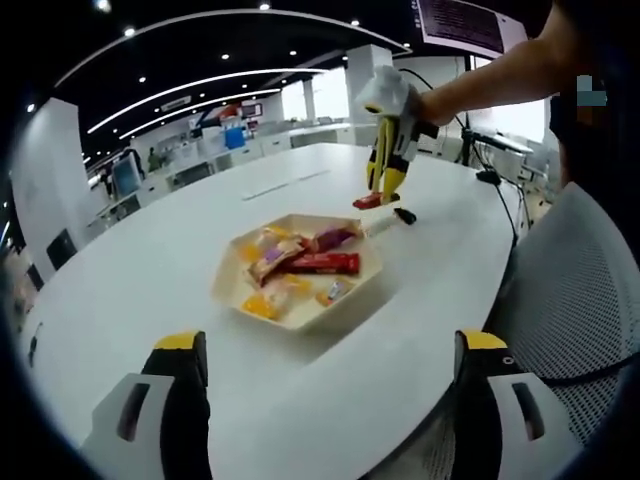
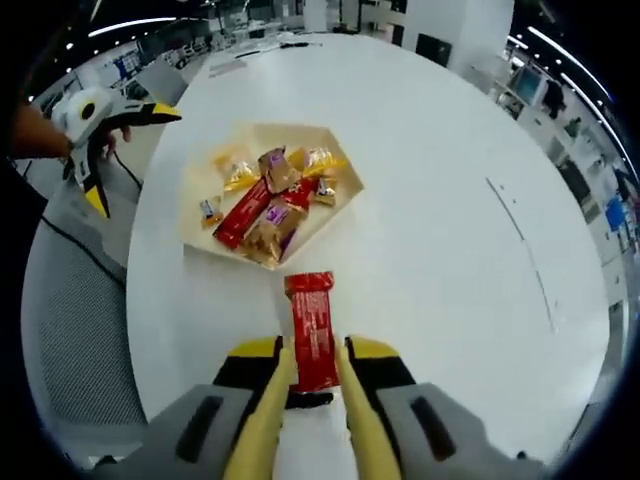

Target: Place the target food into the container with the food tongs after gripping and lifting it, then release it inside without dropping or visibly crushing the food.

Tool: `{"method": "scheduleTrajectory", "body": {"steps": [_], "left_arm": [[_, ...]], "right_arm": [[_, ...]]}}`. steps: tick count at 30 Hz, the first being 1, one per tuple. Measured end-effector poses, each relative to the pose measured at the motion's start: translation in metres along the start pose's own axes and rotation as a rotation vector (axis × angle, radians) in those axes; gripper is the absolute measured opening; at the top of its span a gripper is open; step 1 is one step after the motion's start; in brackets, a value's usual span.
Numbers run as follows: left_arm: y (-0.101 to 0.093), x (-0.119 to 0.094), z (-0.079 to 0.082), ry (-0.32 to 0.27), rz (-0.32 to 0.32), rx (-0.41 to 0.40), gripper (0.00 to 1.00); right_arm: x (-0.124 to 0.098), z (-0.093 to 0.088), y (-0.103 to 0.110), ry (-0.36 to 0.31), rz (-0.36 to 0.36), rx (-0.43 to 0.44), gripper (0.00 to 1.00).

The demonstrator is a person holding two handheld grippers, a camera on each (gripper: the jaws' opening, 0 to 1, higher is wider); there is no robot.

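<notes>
A beige hexagonal tray (image 1: pixel 371 273) (image 2: pixel 196 170) on the white table holds several wrapped snacks, among them a long red bar (image 1: pixel 325 263). My right gripper (image 2: pixel 314 362) is shut on another red wrapped bar (image 2: pixel 311 328) and holds it just above the table, a little short of the tray's near edge. In the left gripper view the right gripper (image 1: pixel 385 190) points down beyond the tray with that red bar (image 1: pixel 367 201) at its tips. My left gripper (image 1: pixel 330 350) is open and holds nothing, on the near side of the tray. Its spread jaws also show as the left gripper (image 2: pixel 140 165).
The round white table (image 1: pixel 150 270) has bare surface all around the tray. A small black object (image 1: pixel 404 215) lies on the table under the right gripper. A grey mesh chair (image 1: pixel 570 290) stands at the table's edge, and a cable (image 1: pixel 505 205) runs over the far side.
</notes>
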State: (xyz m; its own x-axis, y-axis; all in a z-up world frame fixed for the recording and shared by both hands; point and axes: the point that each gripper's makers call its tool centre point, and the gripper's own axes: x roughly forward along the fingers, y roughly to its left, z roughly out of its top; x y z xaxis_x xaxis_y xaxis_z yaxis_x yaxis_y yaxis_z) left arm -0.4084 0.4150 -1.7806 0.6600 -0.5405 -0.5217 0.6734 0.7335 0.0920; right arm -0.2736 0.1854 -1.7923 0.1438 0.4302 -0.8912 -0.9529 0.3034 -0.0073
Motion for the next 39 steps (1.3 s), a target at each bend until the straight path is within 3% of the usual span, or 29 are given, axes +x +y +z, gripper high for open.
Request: {"method": "scheduleTrajectory", "body": {"steps": [17, 27, 39], "left_arm": [[0.003, -0.001, 0.001, -0.006, 0.019, 0.006, 0.99], [0.002, -0.001, 0.002, -0.009, 0.016, 0.007, 0.99], [0.003, -0.001, 0.003, -0.012, 0.019, 0.004, 0.99]], "right_arm": [[-0.013, 0.025, 0.001, -0.002, -0.017, -0.024, 0.24], [-0.009, 0.038, 0.011, -0.004, -0.015, -0.018, 0.24], [-0.001, 0.078, 0.031, -0.030, 0.013, -0.041, 0.24]]}}
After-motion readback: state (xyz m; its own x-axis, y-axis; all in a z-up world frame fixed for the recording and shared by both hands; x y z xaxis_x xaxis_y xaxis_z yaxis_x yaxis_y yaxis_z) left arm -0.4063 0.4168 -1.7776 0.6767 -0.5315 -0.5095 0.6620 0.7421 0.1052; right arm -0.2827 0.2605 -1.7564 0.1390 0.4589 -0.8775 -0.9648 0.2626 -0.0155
